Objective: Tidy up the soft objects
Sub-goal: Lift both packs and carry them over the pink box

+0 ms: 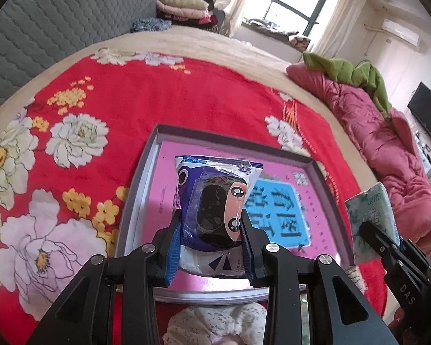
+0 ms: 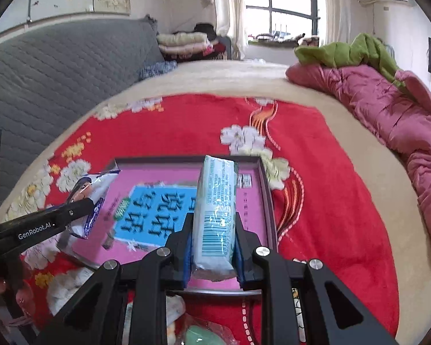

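My left gripper (image 1: 212, 230) is clamped on the blue snack packet (image 1: 215, 201), hanging over the tray (image 1: 327, 189) at about 9 o'clock. I'd lower it flat before releasing, clear of the rim. My right gripper (image 2: 214, 247) is squeezed tight on the tissue pack (image 2: 215, 210), held upright near 3 o'clock. The tray holds only a pink-and-blue printed sheet (image 2: 155, 210).
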Action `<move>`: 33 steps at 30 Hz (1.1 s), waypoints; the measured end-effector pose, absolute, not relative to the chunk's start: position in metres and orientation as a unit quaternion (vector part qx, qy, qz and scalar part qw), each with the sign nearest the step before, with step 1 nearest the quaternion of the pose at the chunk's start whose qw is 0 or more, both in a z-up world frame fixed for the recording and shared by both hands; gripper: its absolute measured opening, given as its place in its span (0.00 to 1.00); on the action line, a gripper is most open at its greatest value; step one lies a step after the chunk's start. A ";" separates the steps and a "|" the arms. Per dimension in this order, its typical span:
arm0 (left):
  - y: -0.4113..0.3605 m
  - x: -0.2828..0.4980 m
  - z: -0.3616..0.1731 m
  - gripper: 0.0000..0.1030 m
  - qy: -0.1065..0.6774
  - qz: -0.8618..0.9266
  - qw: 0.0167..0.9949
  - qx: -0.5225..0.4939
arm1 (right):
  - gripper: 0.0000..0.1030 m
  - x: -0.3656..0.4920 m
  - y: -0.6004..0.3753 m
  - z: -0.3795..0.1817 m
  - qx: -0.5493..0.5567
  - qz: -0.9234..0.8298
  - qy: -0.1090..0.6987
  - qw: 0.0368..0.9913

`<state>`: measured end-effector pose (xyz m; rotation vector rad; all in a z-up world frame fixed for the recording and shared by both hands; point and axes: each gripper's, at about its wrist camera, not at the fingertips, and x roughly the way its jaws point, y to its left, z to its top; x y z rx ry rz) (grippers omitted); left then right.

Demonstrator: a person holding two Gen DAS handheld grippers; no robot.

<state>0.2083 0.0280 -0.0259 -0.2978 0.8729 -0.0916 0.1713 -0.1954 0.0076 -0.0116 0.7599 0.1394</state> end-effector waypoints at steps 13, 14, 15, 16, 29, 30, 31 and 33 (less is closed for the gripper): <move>0.019 0.214 -0.043 0.36 0.432 -0.036 0.893 -0.120 | 0.23 0.191 -0.198 -0.022 -0.009 0.051 0.403 0.914; 0.020 0.215 -0.043 0.36 0.434 -0.039 0.891 -0.124 | 0.23 0.193 -0.197 -0.023 -0.013 0.050 0.404 0.913; 0.020 0.217 -0.044 0.36 0.438 -0.039 0.889 -0.124 | 0.23 0.195 -0.196 -0.024 -0.017 0.049 0.407 0.912; 0.021 0.218 -0.044 0.36 0.439 -0.037 0.889 -0.122 | 0.23 0.197 -0.195 -0.025 -0.019 0.049 0.409 0.911; 0.025 0.228 -0.062 0.36 0.457 -0.037 0.881 -0.120 | 0.23 0.207 -0.182 -0.048 0.009 0.083 0.459 0.884; 0.024 0.228 -0.063 0.36 0.459 -0.037 0.880 -0.118 | 0.23 0.207 -0.184 -0.050 0.023 0.087 0.464 0.881; 0.024 0.229 -0.064 0.36 0.461 -0.038 0.879 -0.118 | 0.23 0.207 -0.186 -0.052 0.036 0.091 0.468 0.878; 0.023 0.230 -0.066 0.36 0.465 -0.039 0.876 -0.119 | 0.23 0.206 -0.186 -0.054 0.036 0.091 0.469 0.878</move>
